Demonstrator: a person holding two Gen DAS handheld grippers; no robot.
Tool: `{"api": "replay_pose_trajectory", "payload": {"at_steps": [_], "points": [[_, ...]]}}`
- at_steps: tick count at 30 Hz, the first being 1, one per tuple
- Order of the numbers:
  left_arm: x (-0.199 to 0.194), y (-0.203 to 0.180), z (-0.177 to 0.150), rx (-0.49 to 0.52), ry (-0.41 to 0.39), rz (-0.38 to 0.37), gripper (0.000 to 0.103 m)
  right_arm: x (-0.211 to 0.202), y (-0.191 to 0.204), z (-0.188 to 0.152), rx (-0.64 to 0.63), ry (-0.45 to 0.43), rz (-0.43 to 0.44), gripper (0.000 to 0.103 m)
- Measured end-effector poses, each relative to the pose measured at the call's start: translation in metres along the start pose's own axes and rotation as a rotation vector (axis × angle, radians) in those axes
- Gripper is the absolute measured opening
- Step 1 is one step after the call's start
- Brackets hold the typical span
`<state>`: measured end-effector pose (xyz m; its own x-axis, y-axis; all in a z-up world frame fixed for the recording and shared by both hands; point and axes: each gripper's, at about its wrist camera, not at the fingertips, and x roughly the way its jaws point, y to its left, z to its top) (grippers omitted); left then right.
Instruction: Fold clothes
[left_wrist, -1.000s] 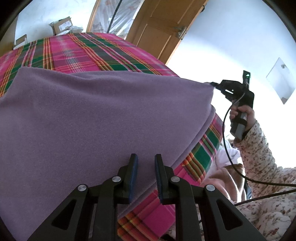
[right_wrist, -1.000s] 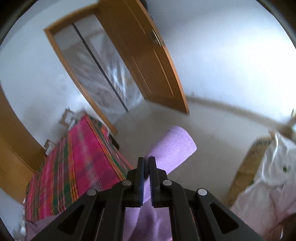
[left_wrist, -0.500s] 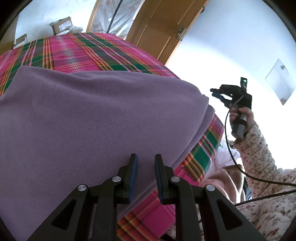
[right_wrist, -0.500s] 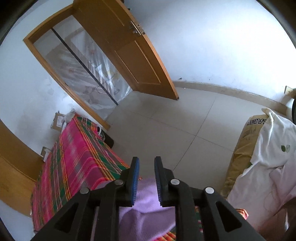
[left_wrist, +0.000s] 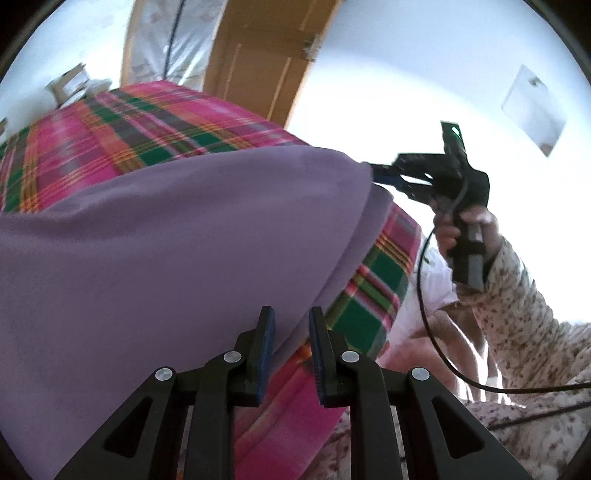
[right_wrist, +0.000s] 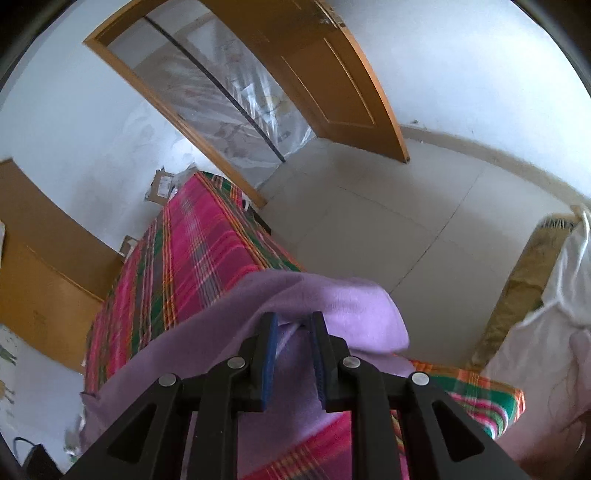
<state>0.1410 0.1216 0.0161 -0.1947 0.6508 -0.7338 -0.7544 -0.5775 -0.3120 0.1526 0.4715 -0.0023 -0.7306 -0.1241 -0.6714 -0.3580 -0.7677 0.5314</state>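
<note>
A purple fleece cloth lies spread over a pink and green plaid bedspread. My left gripper is open at the cloth's near edge, which runs under its left finger. In the left wrist view my right gripper, held by a hand, points at the cloth's far corner. From the right wrist, the right gripper is open, with a raised fold of the purple cloth between its fingers.
The plaid bedspread runs away toward cardboard boxes at the wall. A brown door stands open over a tiled floor. White bedding is piled on the right. A floral sleeve and cable cross the right.
The right gripper opened and dropped the cloth corner, drew away, then came back down so the corner sits between its open fingers. The left gripper stayed open and shifted slightly.
</note>
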Motion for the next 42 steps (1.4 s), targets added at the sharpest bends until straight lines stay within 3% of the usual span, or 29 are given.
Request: {"api": "replay_pose_trajectory", "payload": {"at_steps": [5, 10, 13, 23, 29, 42], "points": [[0.013, -0.01, 0.013, 0.034, 0.012, 0.038, 0.02, 0.02, 0.016, 0.018, -0.032, 0.015, -0.017, 0.021], [0.021, -0.01, 0.013, 0.048, 0.03, 0.047, 0.027, 0.033, 0.035, 0.034, -0.103, 0.022, -0.067, 0.038], [0.021, -0.009, 0.012, 0.04, 0.027, 0.044, 0.027, 0.043, 0.038, 0.042, -0.102, 0.064, -0.056, 0.039], [0.023, -0.005, 0.013, 0.018, 0.023, 0.025, 0.027, 0.0, -0.001, 0.017, 0.072, 0.012, 0.063, 0.038], [0.023, -0.003, 0.014, 0.013, 0.021, 0.023, 0.027, 0.002, -0.002, -0.002, 0.027, 0.037, 0.079, 0.033], [0.024, -0.014, 0.016, 0.071, 0.027, 0.1, 0.028, 0.016, 0.008, 0.006, -0.005, 0.028, 0.093, 0.021]]}}
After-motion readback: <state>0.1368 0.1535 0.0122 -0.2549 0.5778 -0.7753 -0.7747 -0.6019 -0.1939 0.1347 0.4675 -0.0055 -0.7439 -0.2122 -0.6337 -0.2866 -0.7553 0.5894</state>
